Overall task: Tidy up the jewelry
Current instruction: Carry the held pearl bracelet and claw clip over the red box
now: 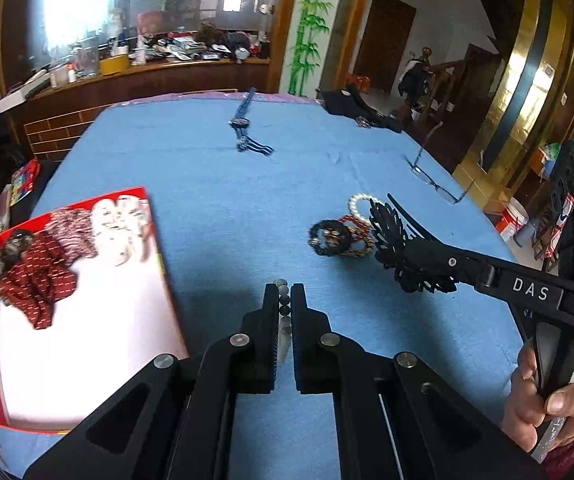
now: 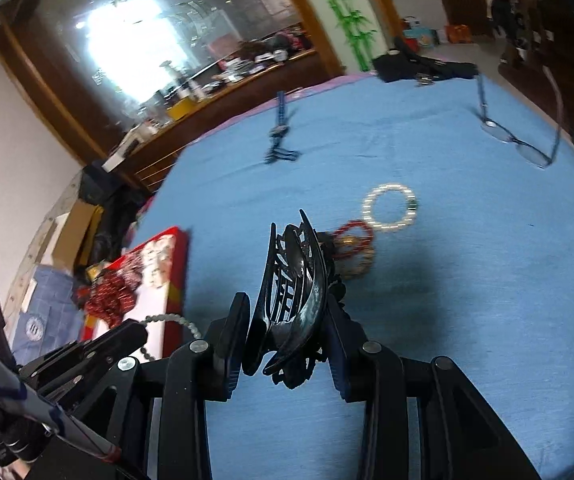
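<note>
Left gripper (image 1: pixel 283 300) has its fingers clenched tight on a string of grey beads (image 1: pixel 283 304), the strand running straight along the gap, near to far, its free loop dangling below in the right wrist view. Right gripper (image 2: pixel 287 320) is grasping a black hair claw (image 2: pixel 293 280) between its pads, long axis pointing away from the camera, curved teeth tips aimed at the far side of the tabletop (image 1: pixel 215 184). Both pieces ride above the blue cloth. Down on it, just beyond the claw, sits a cluster: a pearl bracelet (image 2: pixel 389 208), a red bead bracelet (image 2: pixel 353 236) touching it, darker bead rings alongside. At near left, the red-rimmed box (image 1: pixel 87 320) with scrunchies inside. Far right, a pair of glasses (image 1: pixel 431 176); far centre, a blue necklace (image 1: pixel 247 128) lying lengthwise, near to far.
</note>
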Tool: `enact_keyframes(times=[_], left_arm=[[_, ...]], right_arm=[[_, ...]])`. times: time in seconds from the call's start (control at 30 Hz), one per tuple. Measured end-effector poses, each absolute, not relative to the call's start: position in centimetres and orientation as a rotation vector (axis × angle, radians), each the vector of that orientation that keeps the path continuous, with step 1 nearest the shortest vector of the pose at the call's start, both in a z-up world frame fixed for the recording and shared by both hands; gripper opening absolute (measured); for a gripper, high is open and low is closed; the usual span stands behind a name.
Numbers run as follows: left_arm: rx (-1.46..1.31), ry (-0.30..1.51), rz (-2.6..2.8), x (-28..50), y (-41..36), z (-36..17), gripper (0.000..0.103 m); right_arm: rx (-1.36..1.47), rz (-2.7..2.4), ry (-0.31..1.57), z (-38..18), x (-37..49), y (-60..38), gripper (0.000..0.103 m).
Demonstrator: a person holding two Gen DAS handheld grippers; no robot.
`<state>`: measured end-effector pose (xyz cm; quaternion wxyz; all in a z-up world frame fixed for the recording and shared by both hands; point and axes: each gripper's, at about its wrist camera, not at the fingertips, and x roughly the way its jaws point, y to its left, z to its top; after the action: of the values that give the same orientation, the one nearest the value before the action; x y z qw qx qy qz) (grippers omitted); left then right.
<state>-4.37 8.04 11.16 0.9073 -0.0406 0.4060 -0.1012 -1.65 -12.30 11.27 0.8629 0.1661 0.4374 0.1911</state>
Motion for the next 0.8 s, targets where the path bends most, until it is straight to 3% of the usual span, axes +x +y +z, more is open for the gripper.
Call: enact_keyframes(times=[0.47, 0.8], left_arm=[[-0.191, 0.770, -0.002, -8.3, 20.7, 12.7, 0.005], [-0.290, 0.788, 0.139, -9.5, 30.2, 11.0, 0.005]], right_arm=[[0.232, 0.599, 0.947, 12.7, -2.3, -2.1, 0.039], [0.160, 0.696, 0.993, 11.7, -2.1, 5.3, 0.039]])
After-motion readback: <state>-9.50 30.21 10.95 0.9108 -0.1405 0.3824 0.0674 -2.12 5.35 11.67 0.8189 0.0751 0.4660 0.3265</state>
